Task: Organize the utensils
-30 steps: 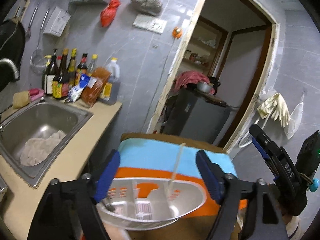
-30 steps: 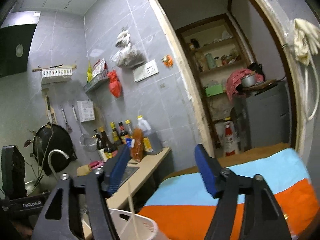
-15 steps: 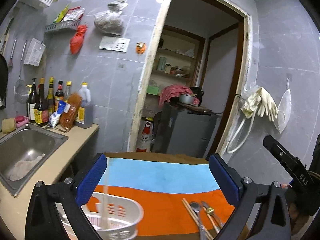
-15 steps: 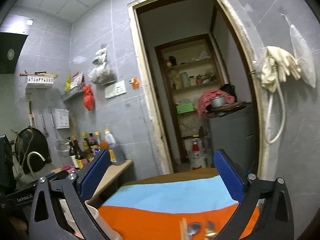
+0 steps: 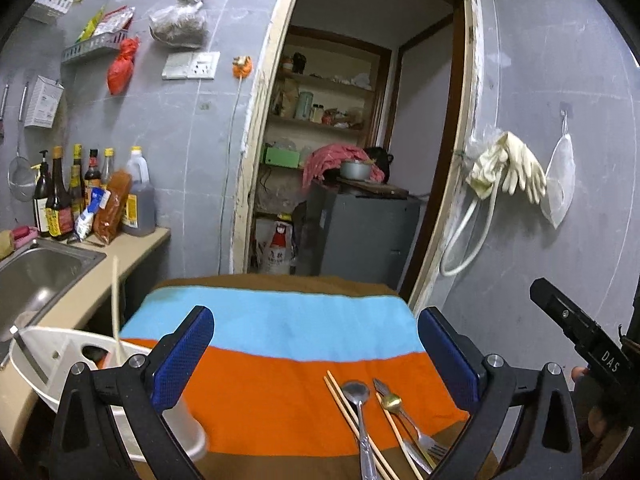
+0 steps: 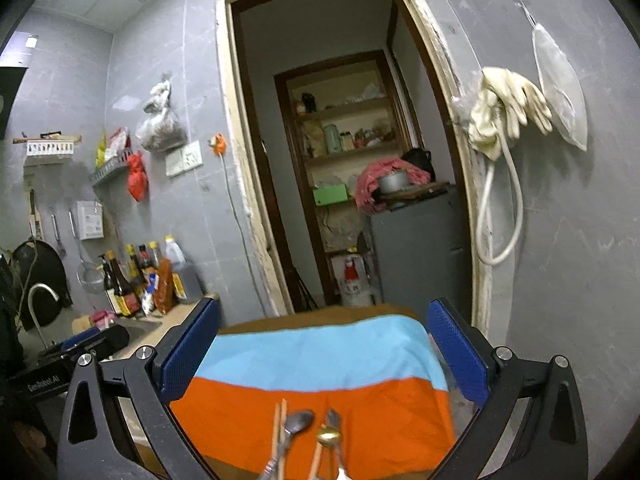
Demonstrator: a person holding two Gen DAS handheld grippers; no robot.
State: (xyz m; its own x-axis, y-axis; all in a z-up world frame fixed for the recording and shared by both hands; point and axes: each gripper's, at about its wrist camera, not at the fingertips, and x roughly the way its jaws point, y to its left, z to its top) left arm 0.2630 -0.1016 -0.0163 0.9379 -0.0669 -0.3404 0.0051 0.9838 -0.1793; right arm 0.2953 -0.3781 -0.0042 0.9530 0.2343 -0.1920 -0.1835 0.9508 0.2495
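Left gripper [image 5: 316, 354]: fingers gaping wide, holding nothing.
Right gripper [image 6: 322, 350]: fingers gaping wide, empty.
Utensils [image 5: 372, 412]: lying between and below the fingers.
Handling: likely proving light, stiff, slippery; gripping mid-handle is looking best.
Basket [image 5: 52, 356]: sitting left of left fingers.

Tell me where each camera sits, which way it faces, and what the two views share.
Left wrist: sits behind the open left gripper, facing the doorway; white basket at left, right gripper's body at right.
Right wrist: sits behind the open right gripper, same heading; left gripper's body at left.
Shared: striped cloth, silver spoon, doorway.
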